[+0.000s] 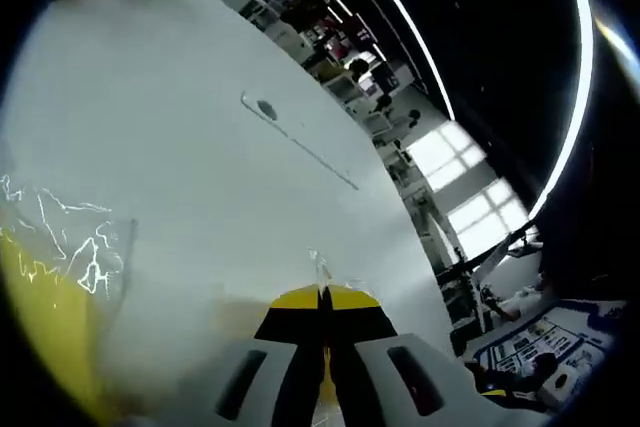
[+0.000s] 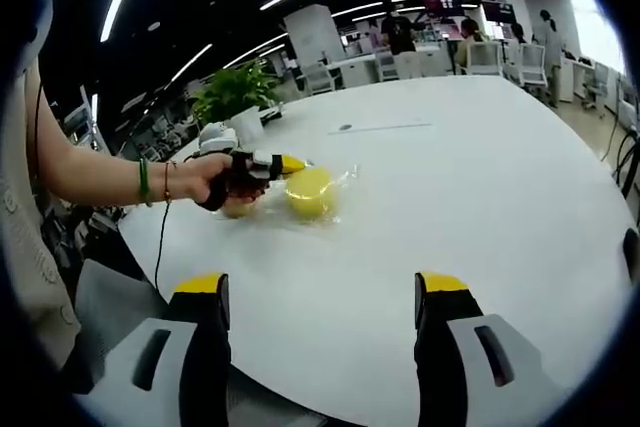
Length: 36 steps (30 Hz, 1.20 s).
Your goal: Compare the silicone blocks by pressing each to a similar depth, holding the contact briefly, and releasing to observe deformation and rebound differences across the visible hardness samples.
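Now, left tool [image 2: 290, 163] closed (pinching wrap [image 2: 335, 187]), right tool [image 2: 325, 292] open

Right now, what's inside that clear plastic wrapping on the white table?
A yellow block sits inside the clear wrapping. The left gripper and the person's hand cover whatever lies beside it.

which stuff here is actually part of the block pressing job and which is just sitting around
Part of the job:
yellow silicone block in clear plastic wrap
left gripper, jaws closed, at the wrap's edge
right gripper, jaws open, held back

Just lying about:
potted plant
office chairs
white table, which bears the block
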Each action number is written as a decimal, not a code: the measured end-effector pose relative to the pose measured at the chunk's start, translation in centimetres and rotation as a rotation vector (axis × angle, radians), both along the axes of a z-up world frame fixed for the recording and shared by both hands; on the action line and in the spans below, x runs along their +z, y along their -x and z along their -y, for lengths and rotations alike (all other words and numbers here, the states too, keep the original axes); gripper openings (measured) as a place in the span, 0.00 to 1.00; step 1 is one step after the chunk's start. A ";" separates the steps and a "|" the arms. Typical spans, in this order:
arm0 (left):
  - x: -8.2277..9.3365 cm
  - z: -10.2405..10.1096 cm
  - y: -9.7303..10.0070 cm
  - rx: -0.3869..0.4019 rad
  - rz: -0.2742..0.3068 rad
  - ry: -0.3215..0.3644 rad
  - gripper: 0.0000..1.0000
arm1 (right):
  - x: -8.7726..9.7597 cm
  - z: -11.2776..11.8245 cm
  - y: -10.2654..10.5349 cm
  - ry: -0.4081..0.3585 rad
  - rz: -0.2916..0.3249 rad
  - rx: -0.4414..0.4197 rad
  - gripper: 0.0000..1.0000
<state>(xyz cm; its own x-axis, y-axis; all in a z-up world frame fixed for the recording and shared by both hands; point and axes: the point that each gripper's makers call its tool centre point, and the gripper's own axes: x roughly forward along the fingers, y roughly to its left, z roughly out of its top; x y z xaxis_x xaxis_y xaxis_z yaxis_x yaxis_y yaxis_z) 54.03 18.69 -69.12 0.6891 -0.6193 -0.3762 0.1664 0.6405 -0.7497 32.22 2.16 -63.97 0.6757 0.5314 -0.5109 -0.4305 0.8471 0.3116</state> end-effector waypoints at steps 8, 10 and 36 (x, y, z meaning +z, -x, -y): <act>2.1 0.5 1.9 -0.089 -0.029 -0.029 0.00 | 1.4 -0.9 -0.4 -0.012 0.052 0.033 0.69; 2.6 0.5 2.4 -0.116 -0.002 -0.069 0.00 | 1.8 -1.1 -0.4 -0.015 0.066 0.043 0.67; 11.2 2.1 10.8 -0.396 0.257 -0.302 0.00 | 7.8 -4.5 -1.1 0.028 0.239 0.270 0.77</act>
<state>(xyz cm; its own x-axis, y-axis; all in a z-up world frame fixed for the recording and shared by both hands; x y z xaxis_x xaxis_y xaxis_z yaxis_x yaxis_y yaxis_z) 43.18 16.59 -57.89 0.5190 -0.7404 -0.4271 0.5912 0.6718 -0.4463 33.32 6.63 -56.17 0.6151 0.6951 -0.3721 -0.6980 0.6996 0.1531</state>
